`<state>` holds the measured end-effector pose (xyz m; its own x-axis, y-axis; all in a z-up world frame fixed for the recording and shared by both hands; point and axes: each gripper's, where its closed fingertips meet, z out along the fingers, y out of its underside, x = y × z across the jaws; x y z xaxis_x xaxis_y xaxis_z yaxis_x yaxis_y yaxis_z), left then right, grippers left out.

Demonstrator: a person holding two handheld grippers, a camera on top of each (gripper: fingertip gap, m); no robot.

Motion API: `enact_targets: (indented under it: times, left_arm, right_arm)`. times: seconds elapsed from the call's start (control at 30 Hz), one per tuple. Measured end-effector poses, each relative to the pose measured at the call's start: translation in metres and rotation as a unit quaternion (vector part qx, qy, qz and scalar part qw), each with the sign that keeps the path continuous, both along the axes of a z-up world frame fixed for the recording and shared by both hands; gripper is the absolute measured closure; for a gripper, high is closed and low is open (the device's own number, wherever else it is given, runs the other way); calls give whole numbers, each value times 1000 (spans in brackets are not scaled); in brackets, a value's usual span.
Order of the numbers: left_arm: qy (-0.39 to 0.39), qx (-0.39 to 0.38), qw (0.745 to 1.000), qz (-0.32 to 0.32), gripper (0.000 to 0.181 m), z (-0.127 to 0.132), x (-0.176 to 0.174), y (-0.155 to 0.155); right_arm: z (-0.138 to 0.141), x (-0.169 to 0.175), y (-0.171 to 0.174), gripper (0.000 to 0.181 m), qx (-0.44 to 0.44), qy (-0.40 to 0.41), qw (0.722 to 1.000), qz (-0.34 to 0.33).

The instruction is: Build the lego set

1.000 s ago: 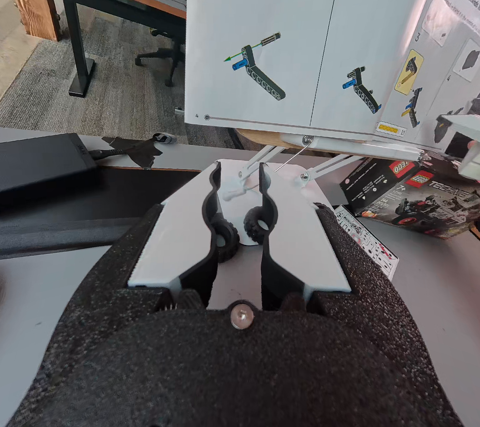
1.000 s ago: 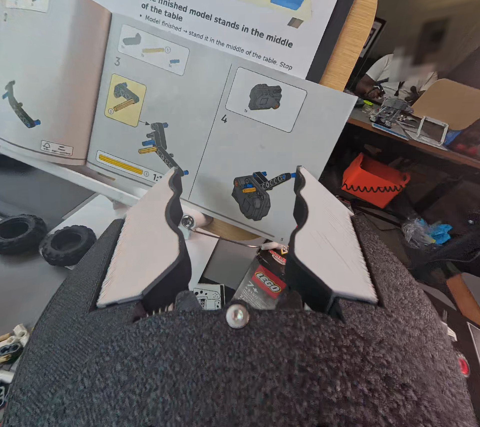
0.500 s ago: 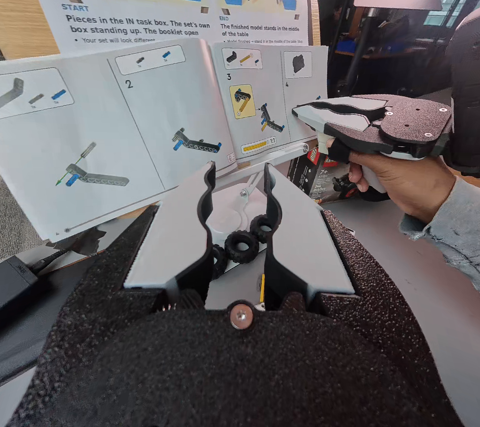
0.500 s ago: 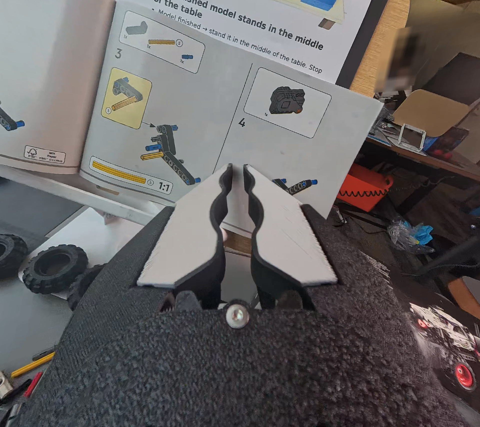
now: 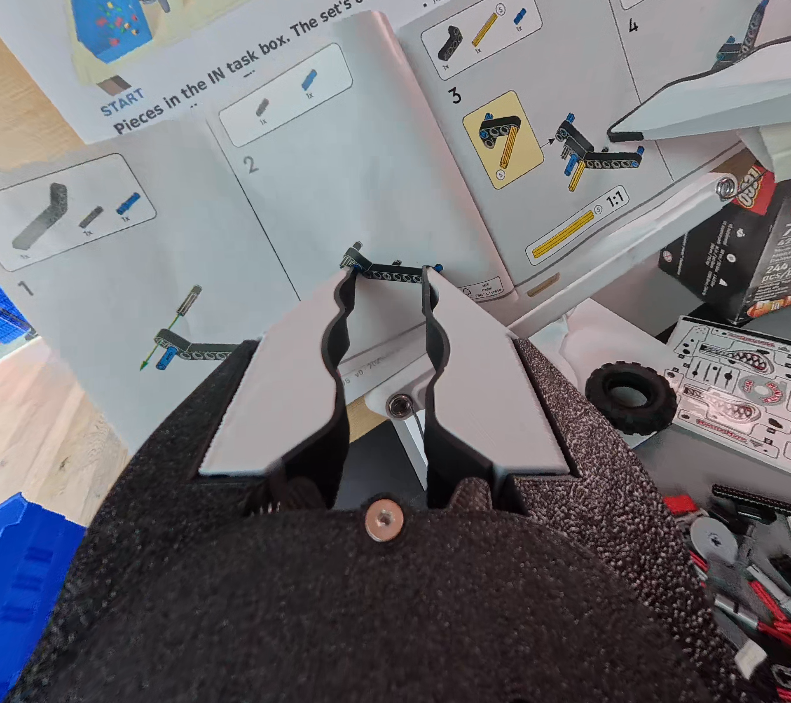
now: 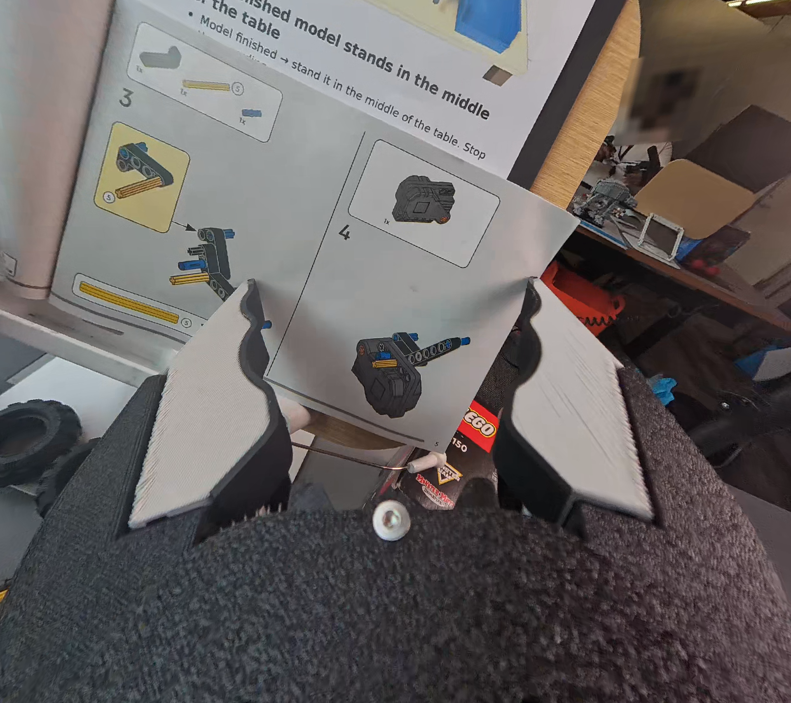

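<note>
Blue bin [image 5: 30,579] cut off far left; left gripper [image 5: 387,276] narrowly parted, empty, against propped instruction booklet [image 5: 342,186]; black tyre [image 5: 627,398] and blurred loose lego pieces [image 5: 744,579] rightward; right gripper [image 6: 389,282] spread wide, empty.

Office/lab: cluttered desks [image 6: 685,254].
</note>
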<state>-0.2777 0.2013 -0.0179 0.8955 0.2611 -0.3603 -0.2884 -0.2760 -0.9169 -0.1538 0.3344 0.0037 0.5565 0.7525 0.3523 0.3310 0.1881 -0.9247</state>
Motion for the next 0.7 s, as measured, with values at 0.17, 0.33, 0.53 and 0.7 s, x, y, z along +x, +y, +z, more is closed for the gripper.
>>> enact_targets:
  times: [0.17,0.33,0.53,0.7]
  left_arm:
    - [1,6,1000,-7,150,2,3,2]
    - [-26,0,1000,-13,144,-3,6,-6]
    - [-138,31,987,-77,135,4,26,-22]
    - [-245,63,952,-174,123,23,62,-37]
  right_arm:
    - [-1,2,-12,118,26,5,1000,14]
    - [6,15,-20,155,28,25,999,35]
    - [-5,32,-71,157,-68,71,975,201]
    - [-30,39,-112,157,-113,65,945,299]
